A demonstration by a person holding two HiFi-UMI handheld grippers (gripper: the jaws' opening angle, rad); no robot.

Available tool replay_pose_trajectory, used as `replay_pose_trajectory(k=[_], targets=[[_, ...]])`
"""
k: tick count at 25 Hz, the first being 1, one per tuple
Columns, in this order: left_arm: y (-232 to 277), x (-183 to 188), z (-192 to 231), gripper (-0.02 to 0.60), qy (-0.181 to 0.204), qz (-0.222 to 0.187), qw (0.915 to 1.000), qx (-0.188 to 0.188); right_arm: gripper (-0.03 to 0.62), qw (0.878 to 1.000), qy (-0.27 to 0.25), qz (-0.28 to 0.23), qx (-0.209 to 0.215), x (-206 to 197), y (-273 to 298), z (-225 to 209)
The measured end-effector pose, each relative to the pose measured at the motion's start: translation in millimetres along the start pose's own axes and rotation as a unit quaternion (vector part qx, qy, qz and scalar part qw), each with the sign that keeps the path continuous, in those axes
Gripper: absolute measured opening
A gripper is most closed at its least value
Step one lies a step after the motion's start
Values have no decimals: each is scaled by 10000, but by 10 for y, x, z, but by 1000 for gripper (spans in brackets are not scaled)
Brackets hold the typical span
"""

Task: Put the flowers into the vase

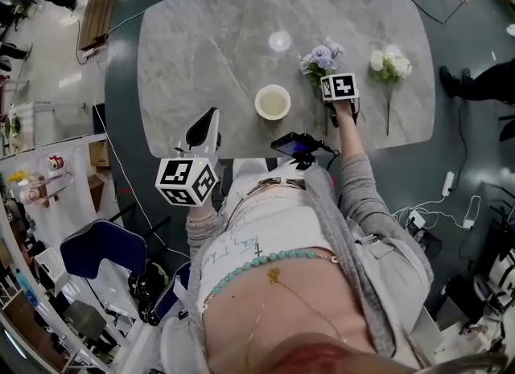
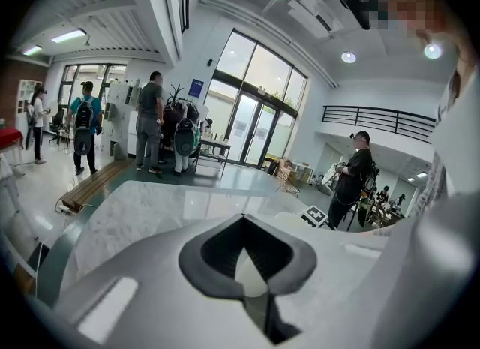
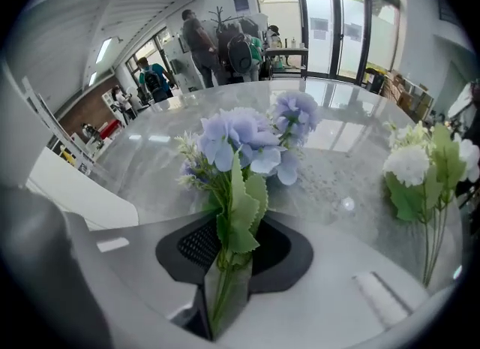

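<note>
Purple flowers (image 3: 240, 141), right of the vase (image 1: 273, 101) on the tabletop (image 1: 209, 43), are pinched by their stems in the right tongs (image 3: 229, 265). Left tongs (image 2: 251, 280) are pressed together, empty. Thin stems might slip out.

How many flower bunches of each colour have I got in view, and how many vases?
Blue flower bunch: 1
White flower bunch: 1
Vase: 1
Total: 3
</note>
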State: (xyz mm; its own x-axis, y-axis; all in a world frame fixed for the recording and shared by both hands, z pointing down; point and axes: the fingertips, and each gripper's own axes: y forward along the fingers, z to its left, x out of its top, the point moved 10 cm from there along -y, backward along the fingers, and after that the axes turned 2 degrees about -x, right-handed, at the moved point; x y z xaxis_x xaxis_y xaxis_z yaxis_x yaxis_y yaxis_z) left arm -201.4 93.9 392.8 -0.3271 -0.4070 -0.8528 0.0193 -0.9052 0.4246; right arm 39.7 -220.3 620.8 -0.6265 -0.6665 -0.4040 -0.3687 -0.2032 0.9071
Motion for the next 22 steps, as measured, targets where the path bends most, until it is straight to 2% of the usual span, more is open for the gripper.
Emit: replay_pose_trajectory(k=[4, 22], targets=[[19, -16, -6, 2, 26, 14, 10000, -62, 98, 9994, 259, -206, 103, -38, -16, -18], [78, -7, -5, 2, 151, 62, 9993, -349, 91, 9949, 305, -945, 185, 52, -312, 21]])
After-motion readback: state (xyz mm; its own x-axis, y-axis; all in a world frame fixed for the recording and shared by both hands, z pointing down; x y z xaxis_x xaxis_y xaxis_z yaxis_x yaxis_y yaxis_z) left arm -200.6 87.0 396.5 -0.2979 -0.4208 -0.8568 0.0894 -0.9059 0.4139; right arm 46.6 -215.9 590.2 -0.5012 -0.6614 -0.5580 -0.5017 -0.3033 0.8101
